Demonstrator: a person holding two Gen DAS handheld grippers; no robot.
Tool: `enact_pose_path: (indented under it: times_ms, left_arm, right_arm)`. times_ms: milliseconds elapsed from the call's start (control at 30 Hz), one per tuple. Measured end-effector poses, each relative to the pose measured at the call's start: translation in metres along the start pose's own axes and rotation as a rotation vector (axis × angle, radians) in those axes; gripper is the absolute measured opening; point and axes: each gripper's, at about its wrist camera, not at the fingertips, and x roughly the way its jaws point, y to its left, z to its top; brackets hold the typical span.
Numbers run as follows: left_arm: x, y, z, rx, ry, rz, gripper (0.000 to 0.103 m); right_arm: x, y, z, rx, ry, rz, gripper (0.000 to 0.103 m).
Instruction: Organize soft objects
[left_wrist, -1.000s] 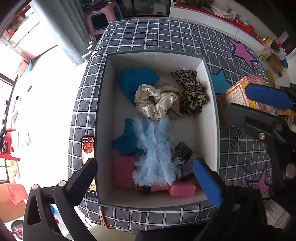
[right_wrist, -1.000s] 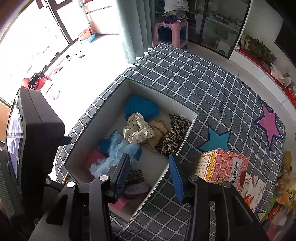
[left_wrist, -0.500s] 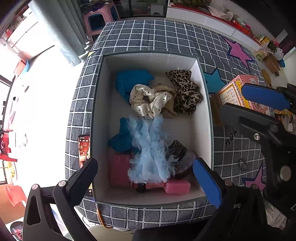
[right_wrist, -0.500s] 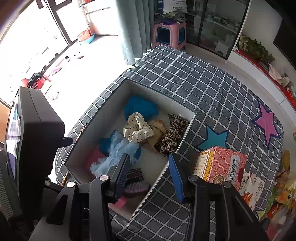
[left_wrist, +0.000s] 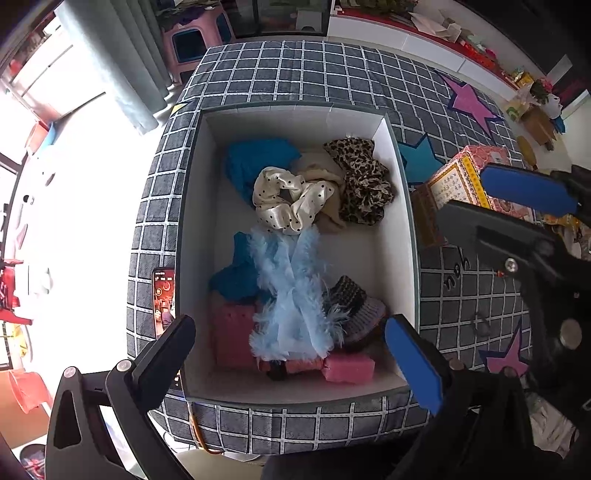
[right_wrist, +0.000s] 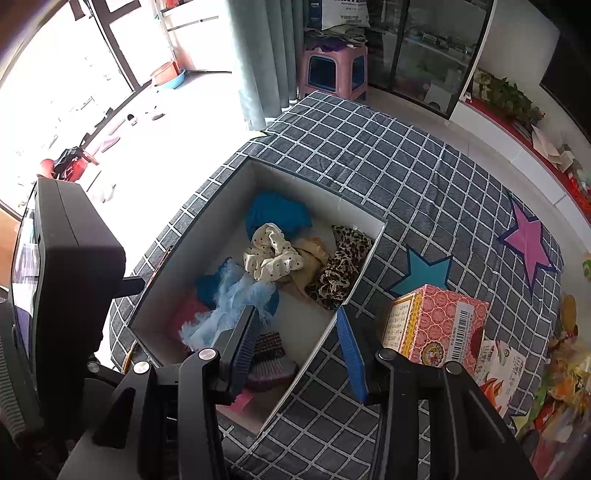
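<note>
Left wrist view: the left gripper (left_wrist: 291, 354) hangs over the near end of the white box (left_wrist: 404, 221), its fingers spread wide with nothing between them. Just beyond them lie a pink sponge (left_wrist: 349, 369), a knitted item (left_wrist: 351, 306) and a light-blue feathery scrunchie (left_wrist: 291, 295). Farther in sit a cream dotted scrunchie (left_wrist: 291, 201), a leopard-print scrunchie (left_wrist: 364, 184) and a blue cloth (left_wrist: 258, 162). The right gripper (right_wrist: 299, 343) hovers over the box's right wall, fingers partly apart and empty. The box rests on a grid-patterned desk (left_wrist: 332, 77); a pink carton (right_wrist: 439, 325) stands just beside it.

Every soft thing in view appears already boxed, so the task seems at or near its end. The next move likely calls for checking around the carton for any stray soft item, or lifting both grippers clear.
</note>
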Motion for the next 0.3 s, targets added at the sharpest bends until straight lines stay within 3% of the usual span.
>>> enact_pose_path:
  times_ms: [300]
  left_arm:
    - [-0.0038,-0.0075,-0.0072,0.038,0.010,0.018,0.103]
  right_arm:
    - [-0.0079,-0.0053,-0.0063,0.034,-0.010,-0.020,0.045]
